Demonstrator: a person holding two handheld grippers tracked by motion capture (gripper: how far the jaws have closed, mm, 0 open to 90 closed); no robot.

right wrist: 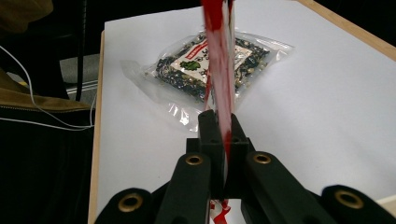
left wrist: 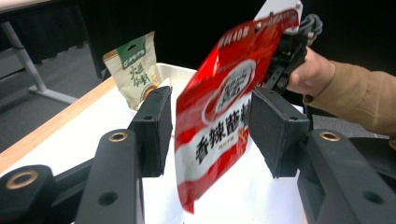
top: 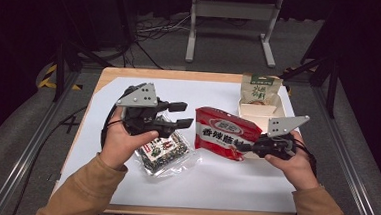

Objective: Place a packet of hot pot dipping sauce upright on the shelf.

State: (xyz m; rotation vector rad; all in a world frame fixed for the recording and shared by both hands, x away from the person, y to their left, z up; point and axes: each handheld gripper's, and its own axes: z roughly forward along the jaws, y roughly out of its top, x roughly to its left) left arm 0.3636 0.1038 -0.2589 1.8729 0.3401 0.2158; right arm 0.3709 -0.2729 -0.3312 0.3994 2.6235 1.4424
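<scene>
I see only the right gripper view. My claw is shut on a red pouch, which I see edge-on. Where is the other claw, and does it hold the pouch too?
Observer: No. The left claw is open above the clear snack bag, and its pads do not press the red pouch.
Operator: Is the pouch off the table?
Observer: It appears so. The right claw holds it by one edge, tilted above the white sheet.
Operator: What lies beyond it?
Observer: A green pouch stands at the back of a white tray.
</scene>
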